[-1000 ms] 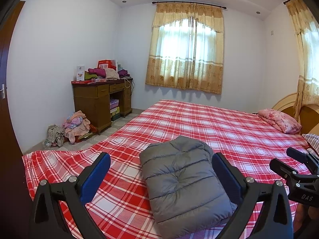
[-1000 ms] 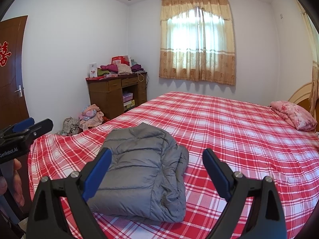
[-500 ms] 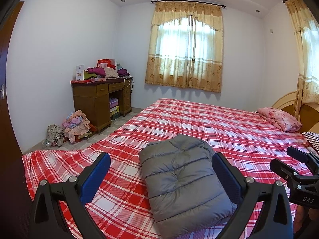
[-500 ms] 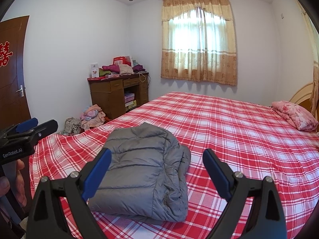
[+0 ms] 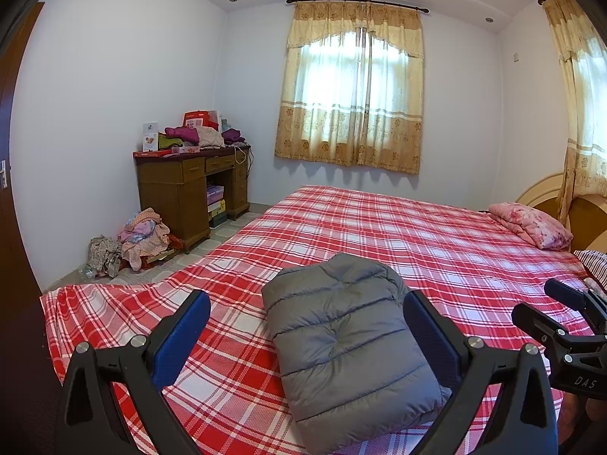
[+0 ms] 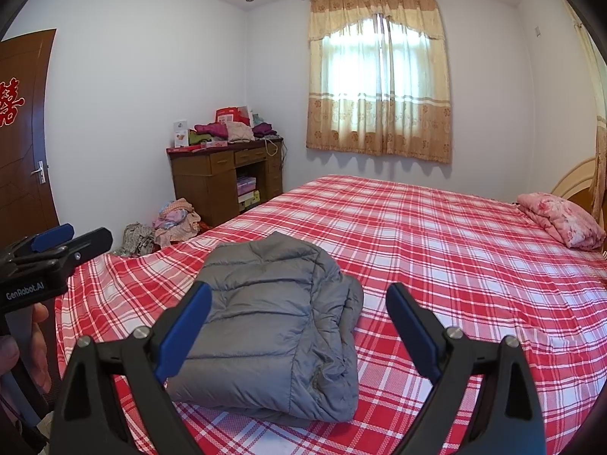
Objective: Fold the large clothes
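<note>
Grey puffer jacket (image 5: pixel 353 345) is already folded into a compact rectangular bundle, lying on the red plaid bedsheet (image 5: pixel 417 235) near the foot-side corner of the bed, quilted panel up. Long axis runs roughly 6-to-12 as seen from both grippers, near short edge toward the person, far edge toward the window (image 5: pixel 353 87). Loose layered edges and a bit of bunched fabric sit on the bundle's 3 o'clock side in the right wrist view; the 9 o'clock side reads as a clean fold. Left gripper (image 5: pixel 307 326): fingers wide apart, nothing between them, raised clear of the bed; bundle lies toward its 1 o'clock, with the inner finger overlapping the bundle's right edge in view only, no contact I can confirm. Right gripper (image 6: pixel 299 318): fingers also spread wide, empty, raised; bundle at its 11 o'clock, left finger in front of the bundle's left half. Judgement: the two are about equally near, each offset to its own side, so the bundle sits between them. Fold looks done; if anything is left it's tidying the ragged 3 o'clock edge, which is the right gripper's side. Pink pillow (image 6: pixel 561 220) at far 2 o'clock and wooden desk (image 6: pixel 227 178) at 11 are well apart, not in the way.
</note>
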A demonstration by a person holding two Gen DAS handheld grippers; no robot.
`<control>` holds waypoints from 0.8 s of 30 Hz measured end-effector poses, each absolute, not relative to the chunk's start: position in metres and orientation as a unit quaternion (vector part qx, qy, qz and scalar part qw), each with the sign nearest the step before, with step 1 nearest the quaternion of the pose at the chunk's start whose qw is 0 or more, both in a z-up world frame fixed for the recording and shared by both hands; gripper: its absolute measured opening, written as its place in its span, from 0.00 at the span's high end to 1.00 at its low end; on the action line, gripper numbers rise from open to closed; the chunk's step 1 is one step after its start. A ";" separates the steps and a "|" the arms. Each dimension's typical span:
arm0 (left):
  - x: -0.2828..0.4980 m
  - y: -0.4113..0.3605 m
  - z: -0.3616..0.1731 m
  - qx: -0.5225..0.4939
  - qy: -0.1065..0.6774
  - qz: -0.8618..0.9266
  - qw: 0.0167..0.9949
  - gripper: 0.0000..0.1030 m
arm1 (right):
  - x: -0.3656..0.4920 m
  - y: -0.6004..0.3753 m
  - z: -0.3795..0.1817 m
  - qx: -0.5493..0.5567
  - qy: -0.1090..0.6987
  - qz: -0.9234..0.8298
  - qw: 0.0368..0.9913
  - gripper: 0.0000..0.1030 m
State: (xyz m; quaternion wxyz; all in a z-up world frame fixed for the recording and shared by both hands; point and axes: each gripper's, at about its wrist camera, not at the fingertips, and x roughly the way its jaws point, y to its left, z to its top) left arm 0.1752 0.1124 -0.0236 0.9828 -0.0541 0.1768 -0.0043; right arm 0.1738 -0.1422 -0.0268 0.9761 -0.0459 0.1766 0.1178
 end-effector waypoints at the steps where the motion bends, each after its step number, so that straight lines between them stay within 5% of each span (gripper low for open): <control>1: 0.175 0.112 -0.025 -0.054 0.178 -0.005 0.982 0.01 | 0.174 -0.143 -0.027 -0.046 0.177 0.118 0.976 0.08; 24: 0.176 0.106 -0.027 -0.049 0.182 0.005 0.982 0.01 | 0.174 -0.139 -0.029 -0.047 0.175 0.118 0.976 0.08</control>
